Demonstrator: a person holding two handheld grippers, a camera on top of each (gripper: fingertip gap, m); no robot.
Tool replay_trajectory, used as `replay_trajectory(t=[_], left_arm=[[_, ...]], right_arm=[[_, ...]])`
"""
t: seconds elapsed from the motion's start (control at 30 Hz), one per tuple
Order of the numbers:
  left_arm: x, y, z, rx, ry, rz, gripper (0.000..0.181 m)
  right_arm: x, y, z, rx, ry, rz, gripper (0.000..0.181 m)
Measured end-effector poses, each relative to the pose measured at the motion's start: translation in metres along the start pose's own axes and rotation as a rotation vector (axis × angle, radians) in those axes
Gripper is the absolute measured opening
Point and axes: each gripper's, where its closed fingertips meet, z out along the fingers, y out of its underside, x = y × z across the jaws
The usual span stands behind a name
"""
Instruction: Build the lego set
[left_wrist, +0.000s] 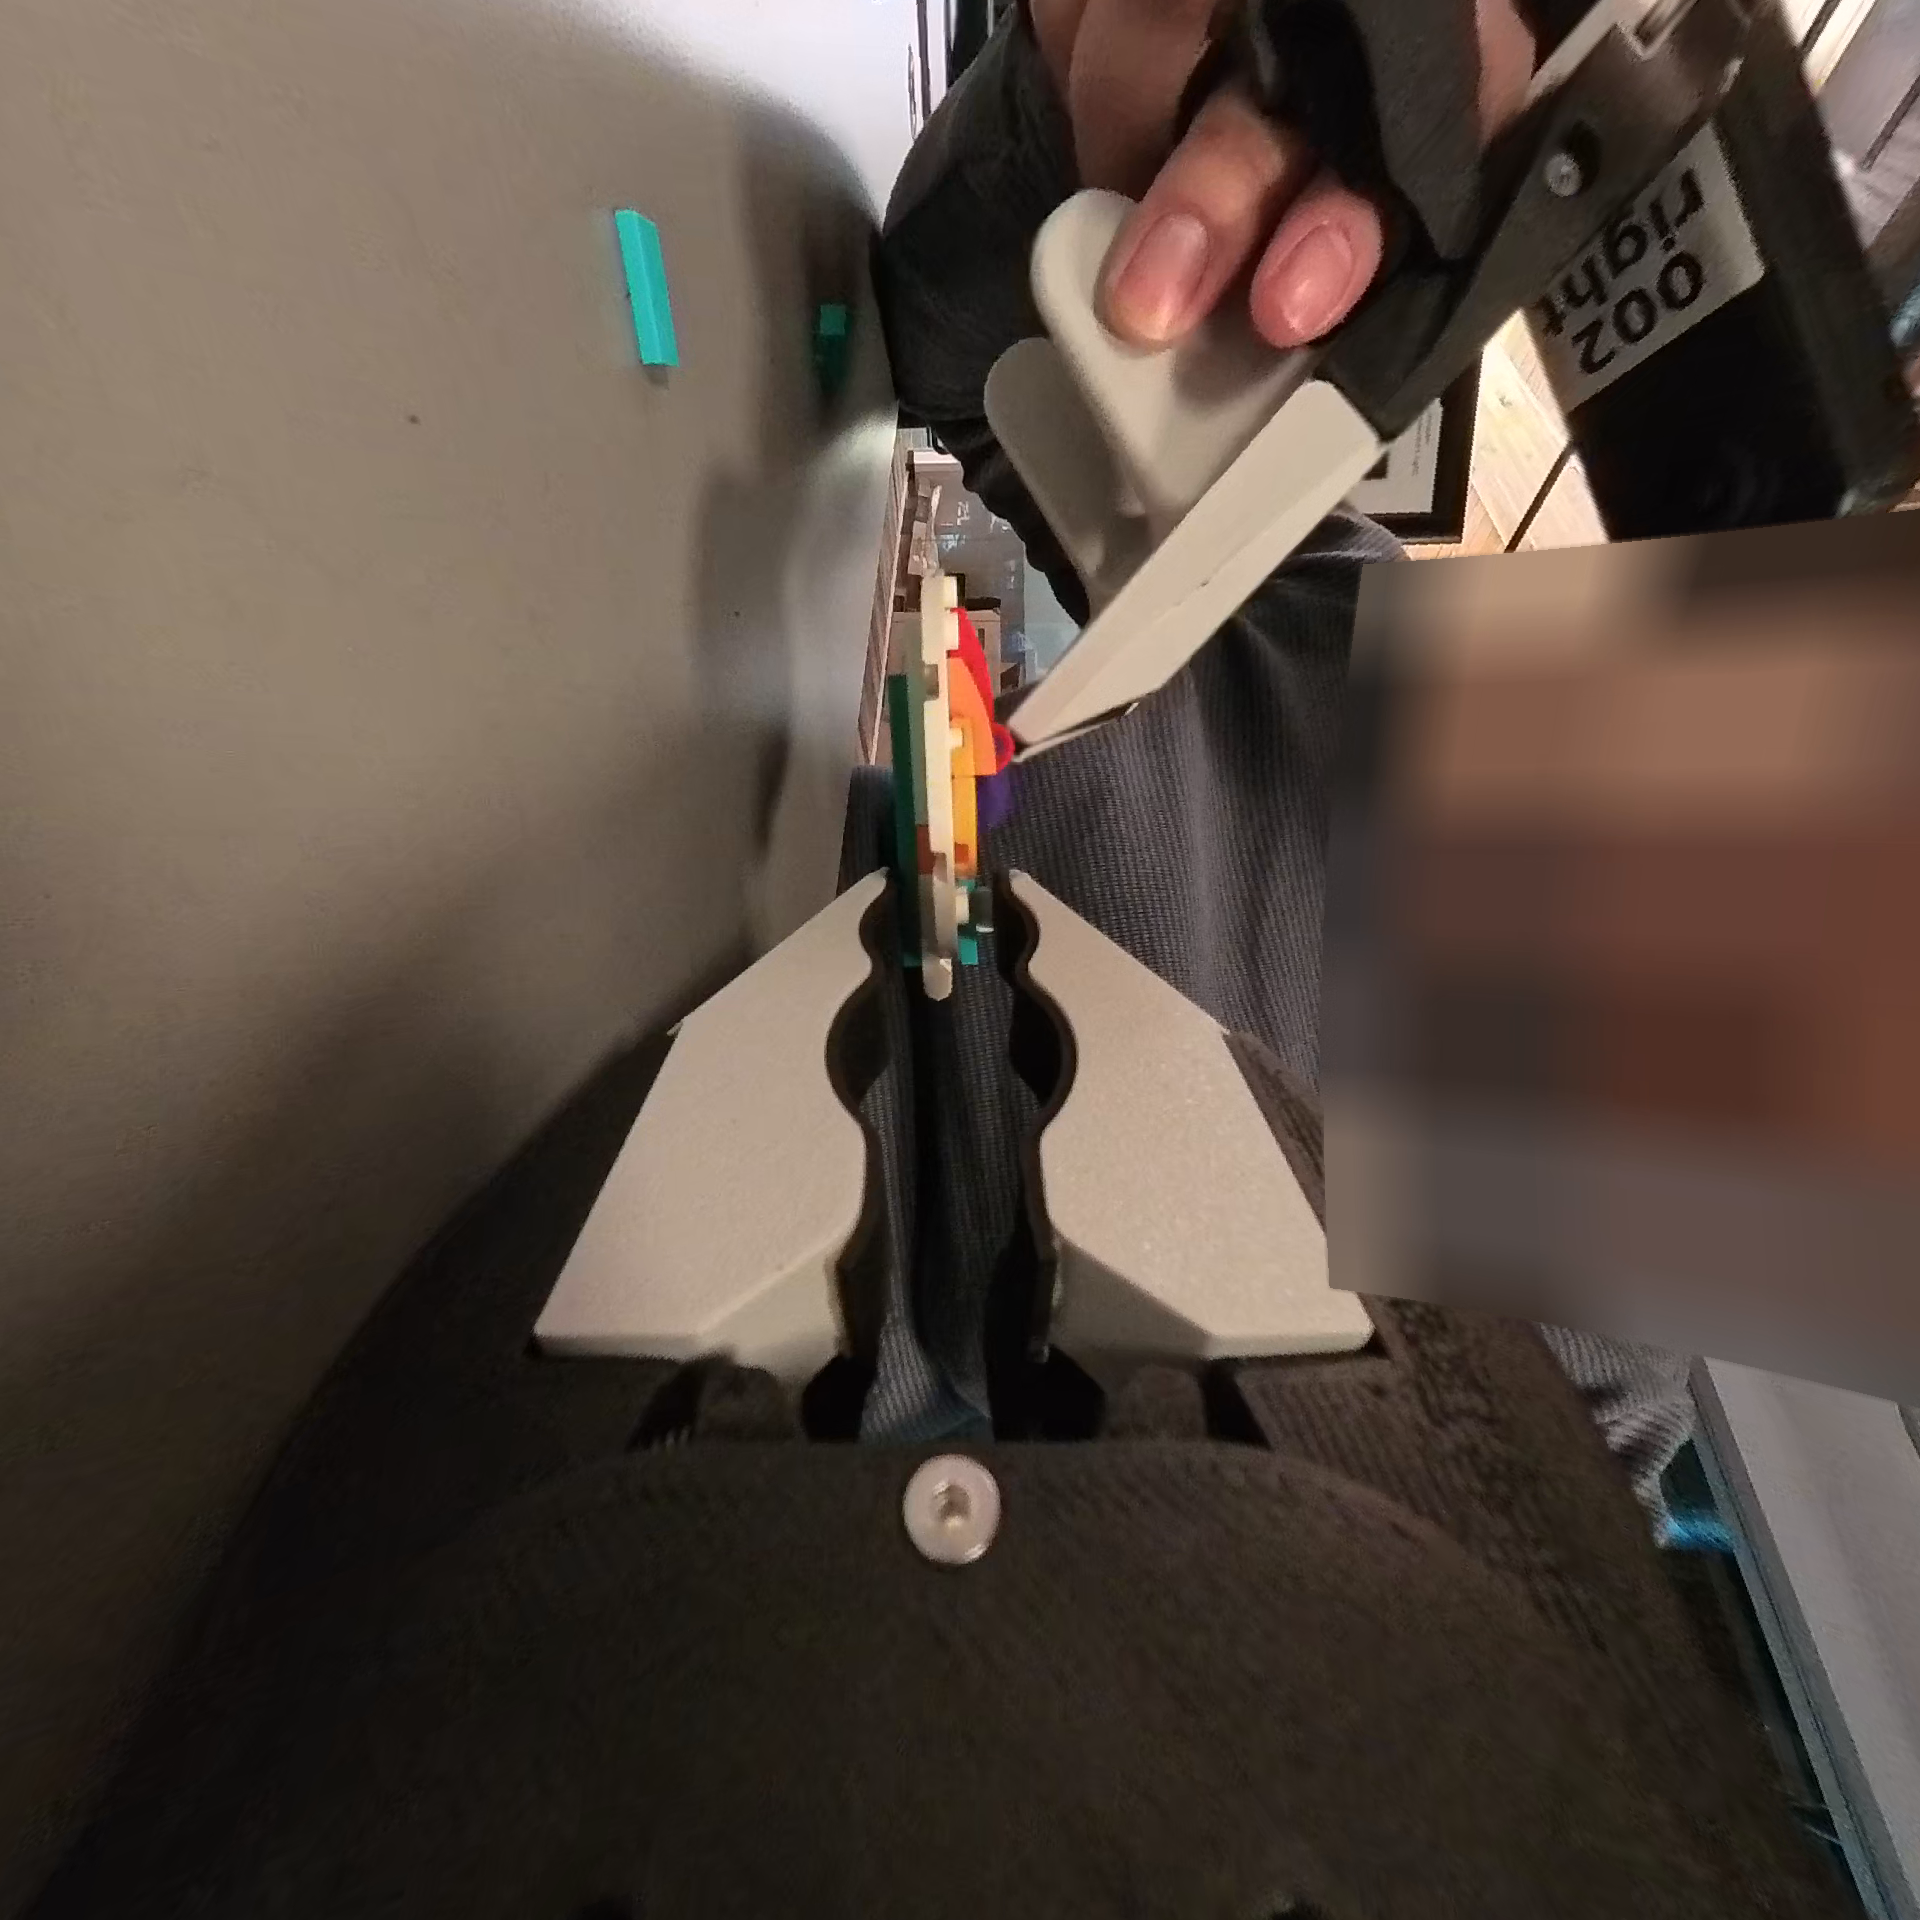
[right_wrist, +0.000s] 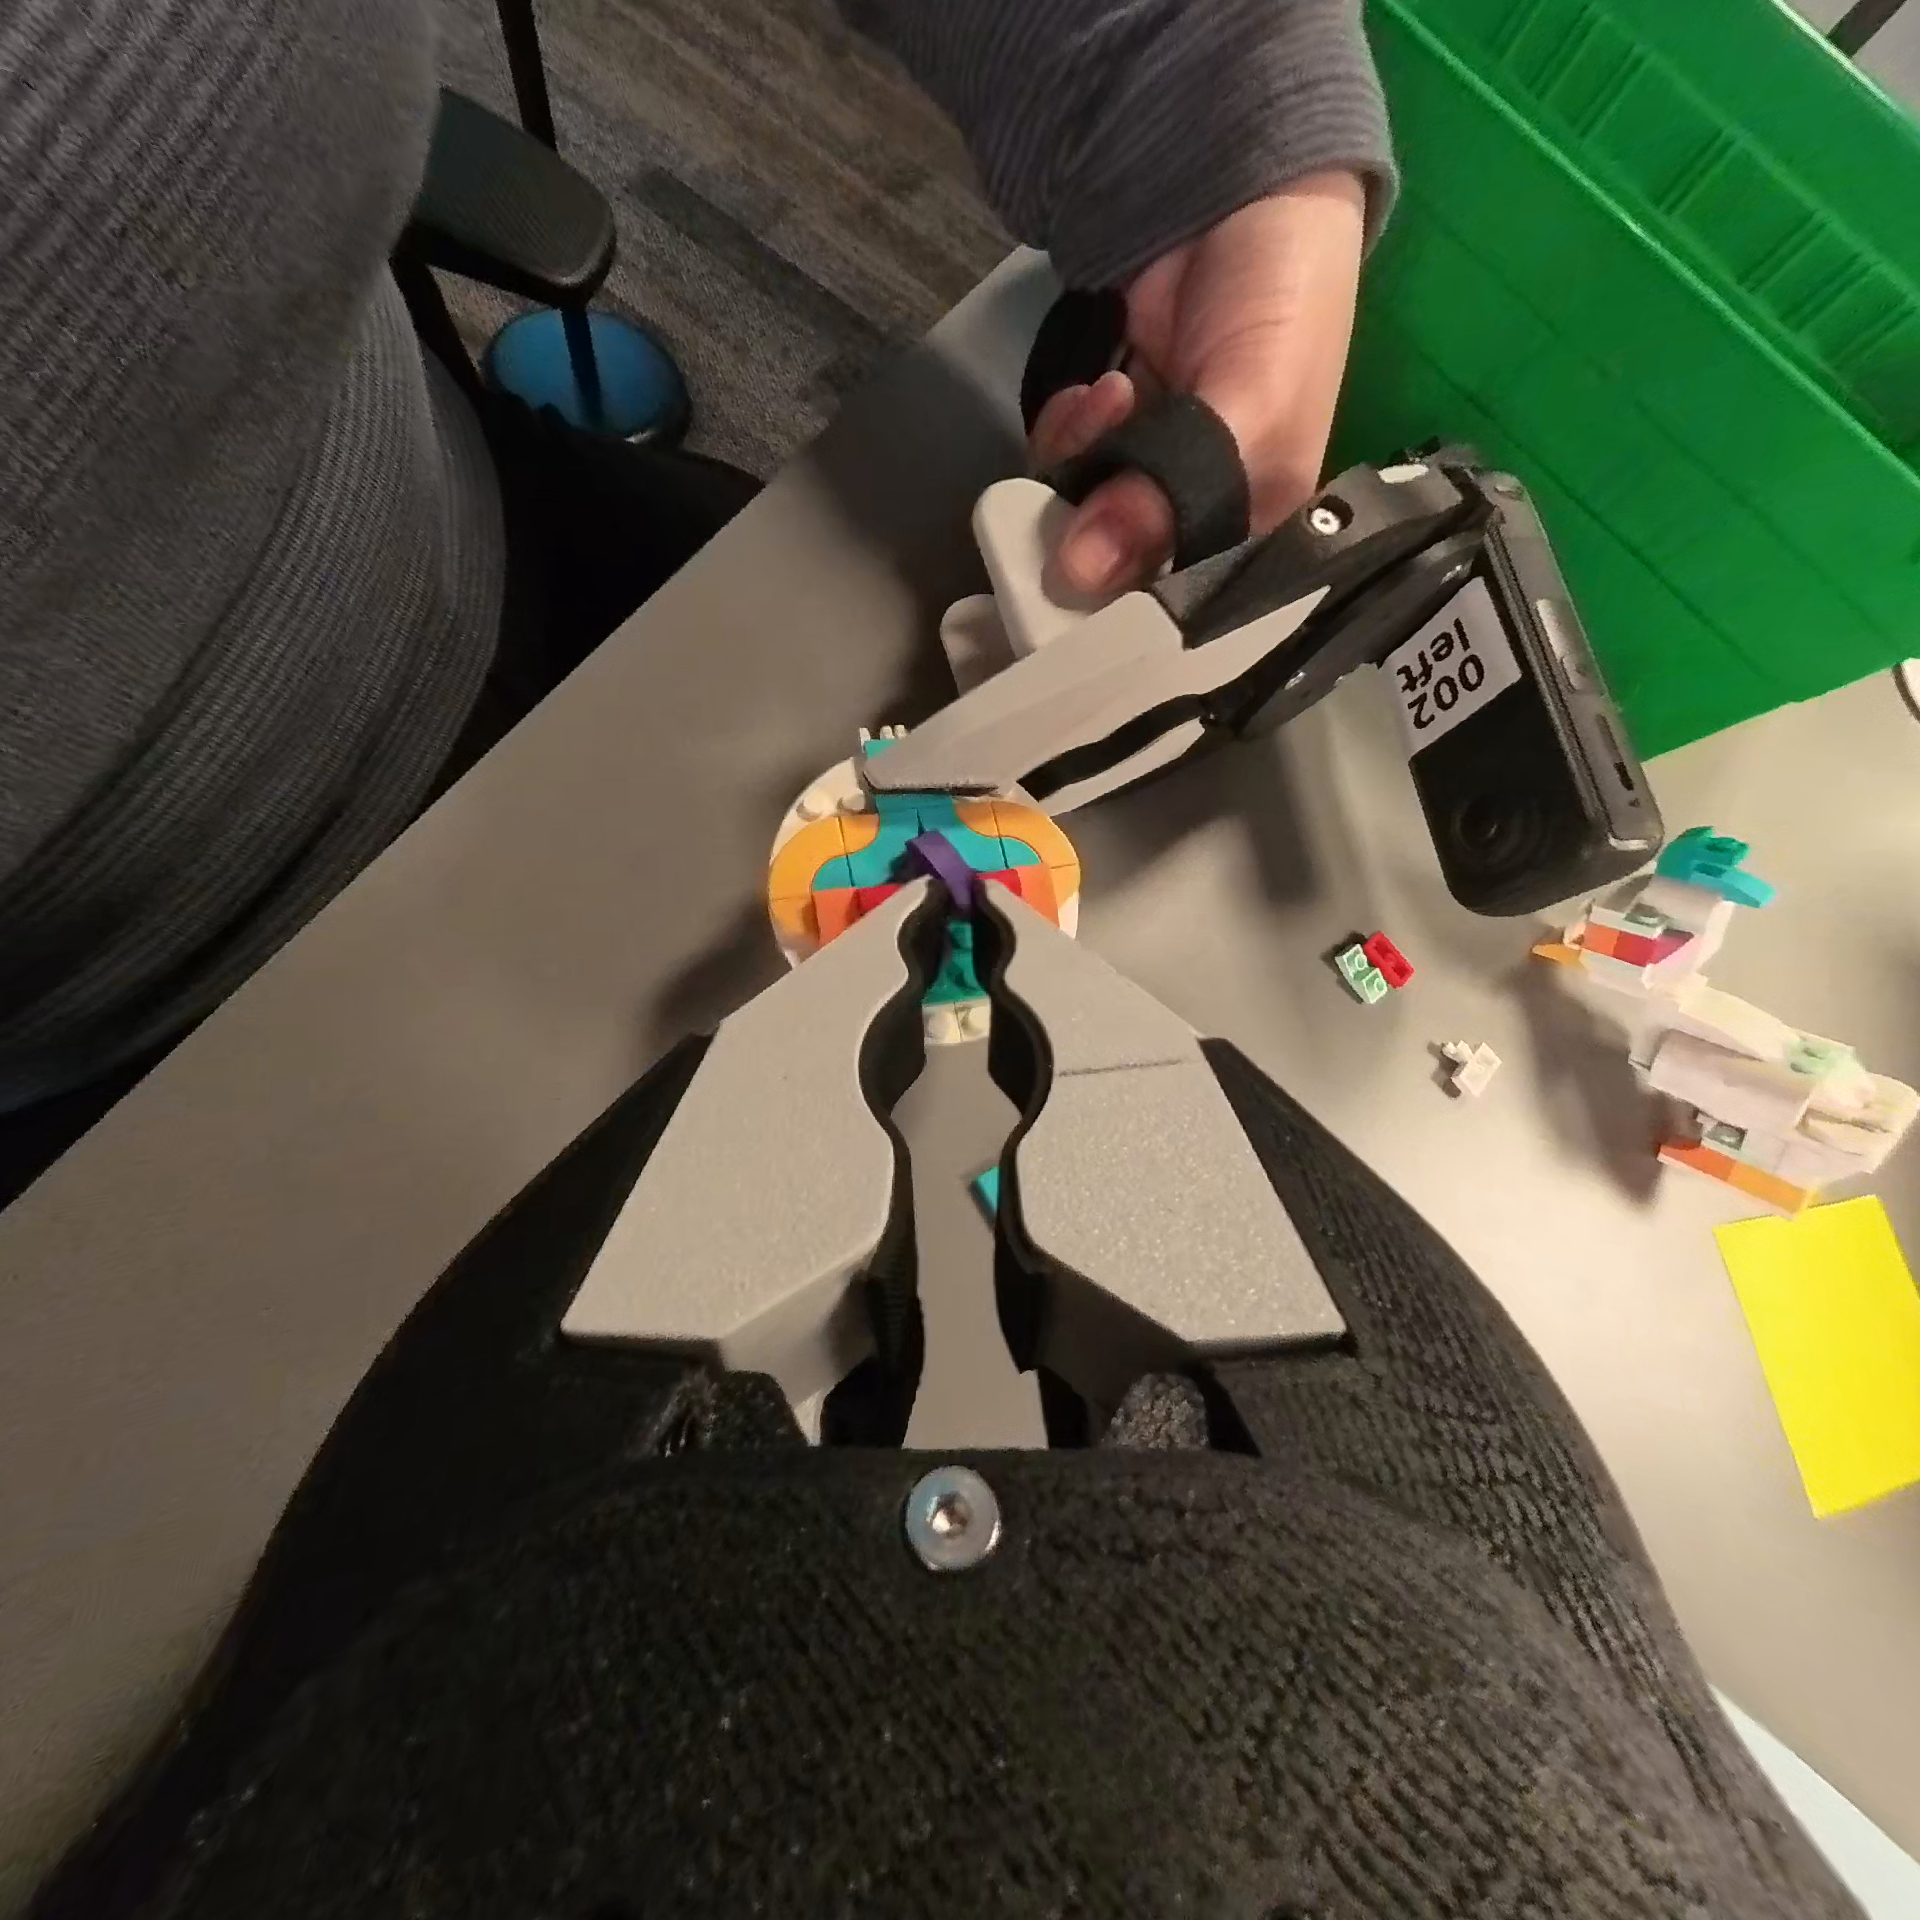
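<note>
A round lego build (right_wrist: 800, 873) with a white base and orange, teal and red tiles is held by its far rim in my left gripper (right_wrist: 914, 784), near the grey table's edge (right_wrist: 582, 727). In the left wrist view the build (left_wrist: 940, 727) shows edge-on between the tips of my left gripper (left_wrist: 948, 883), which is shut on it. My right gripper (right_wrist: 951, 904) is shut on a small purple piece (right_wrist: 940, 857) and holds it against the middle of the build's face. It also shows in the left wrist view (left_wrist: 1023, 732), with the purple piece (left_wrist: 1000, 800) at its tips.
A green bin (right_wrist: 1662, 312) stands at the back right. A partly built white model (right_wrist: 1725, 1070), red and green bricks (right_wrist: 1374, 966), a small white piece (right_wrist: 1470, 1065), a teal piece (right_wrist: 987, 1190) and a yellow sheet (right_wrist: 1849, 1340) lie on the table. A teal bar (left_wrist: 646, 291) lies farther off. Only a small space, under 4 cm, lies between the two pairs of fingers. From either gripper's tips it is about 25 cm to the partly built white model (right_wrist: 1725, 1070).
</note>
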Motion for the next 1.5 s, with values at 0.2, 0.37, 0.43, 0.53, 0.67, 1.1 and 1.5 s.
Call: replay_trajectory(t=[0.2, 0.37, 0.43, 0.53, 0.67, 1.1, 1.5], left_arm=[[0.000, 0.000, 0.000, -0.001, -0.002, 0.000, 0.015], [-0.001, 0.001, 0.000, -0.013, -0.010, -0.001, 0.015], [-0.002, 0.002, 0.001, -0.022, -0.018, 0.000, 0.015], [-0.003, 0.003, 0.002, -0.034, -0.029, -0.001, 0.015], [-0.002, 0.003, 0.001, -0.033, -0.017, -0.005, 0.015], [-0.001, 0.002, 0.001, -0.022, -0.014, -0.002, 0.015], [0.005, -0.043, 0.003, 0.456, 0.014, 0.081, 0.015]], right_arm=[[-0.005, -0.008, 0.003, 0.001, -0.007, -0.046, 0.009], [-0.007, -0.004, 0.010, -0.038, -0.064, -0.011, 0.009], [-0.009, -0.004, 0.011, -0.048, -0.117, 0.031, 0.009], [-0.011, -0.003, 0.012, -0.075, -0.181, 0.080, 0.008], [-0.012, -0.007, 0.014, -0.084, -0.191, 0.062, 0.006], [-0.010, -0.006, 0.006, -0.096, -0.114, 0.025, 0.002], [0.010, -0.018, -0.023, 0.037, 0.298, -0.282, 0.001]])
